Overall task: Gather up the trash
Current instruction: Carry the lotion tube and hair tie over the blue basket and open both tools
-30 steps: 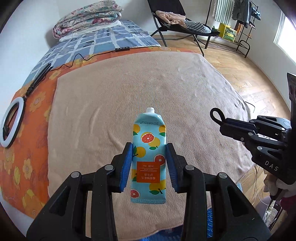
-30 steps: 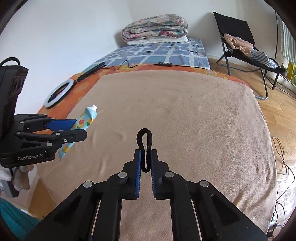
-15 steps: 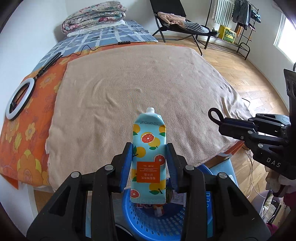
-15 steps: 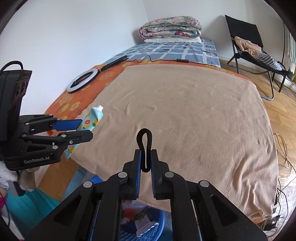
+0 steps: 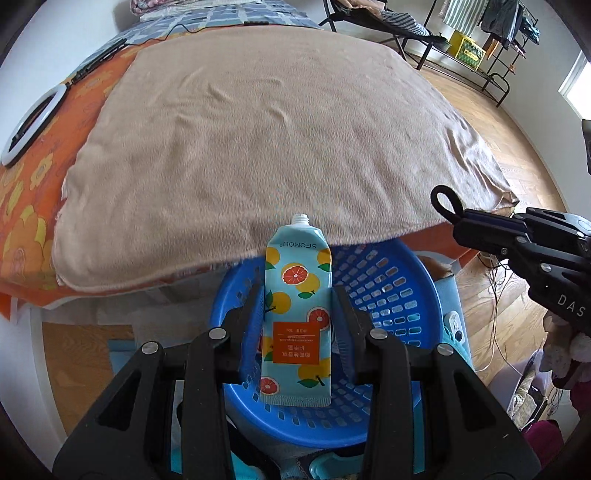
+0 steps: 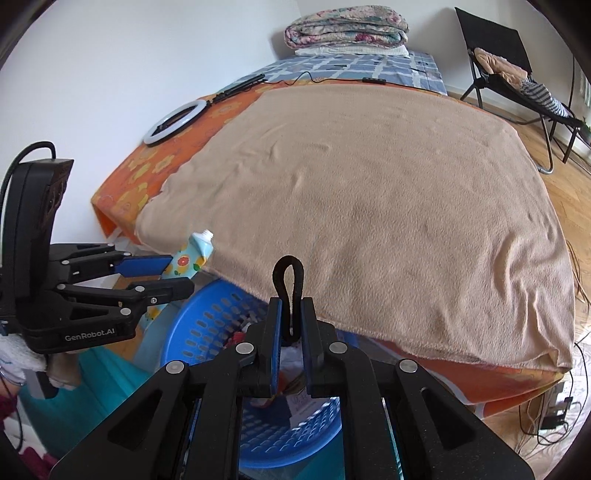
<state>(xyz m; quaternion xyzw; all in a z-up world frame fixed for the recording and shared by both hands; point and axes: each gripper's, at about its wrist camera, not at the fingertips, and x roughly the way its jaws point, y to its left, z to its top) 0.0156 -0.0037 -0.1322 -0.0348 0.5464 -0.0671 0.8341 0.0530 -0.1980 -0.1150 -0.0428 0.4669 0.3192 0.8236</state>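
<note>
My left gripper [image 5: 297, 314] is shut on a light blue tube printed with oranges [image 5: 295, 314], cap end pointing away, held above a blue perforated basket [image 5: 399, 291] on the floor at the bed's foot. My right gripper [image 6: 290, 325] is shut on a black looped band [image 6: 289, 284] and hangs over the same basket [image 6: 207, 325], which holds some trash. The left gripper with the tube [image 6: 192, 254] shows at the left of the right wrist view; the right gripper with the band [image 5: 448, 203] shows at the right of the left wrist view.
A beige blanket [image 5: 266, 129] covers the bed over an orange flowered sheet [image 5: 22, 206]. A white ring light [image 6: 173, 122] lies at the bed's left side. Folded quilts [image 6: 347, 26] sit at the head. A black folding chair [image 6: 509, 66] stands on the wood floor.
Both grippers have pulled back from over the bed past its foot edge. The blue basket has come into view below them. Both grips are unchanged.
</note>
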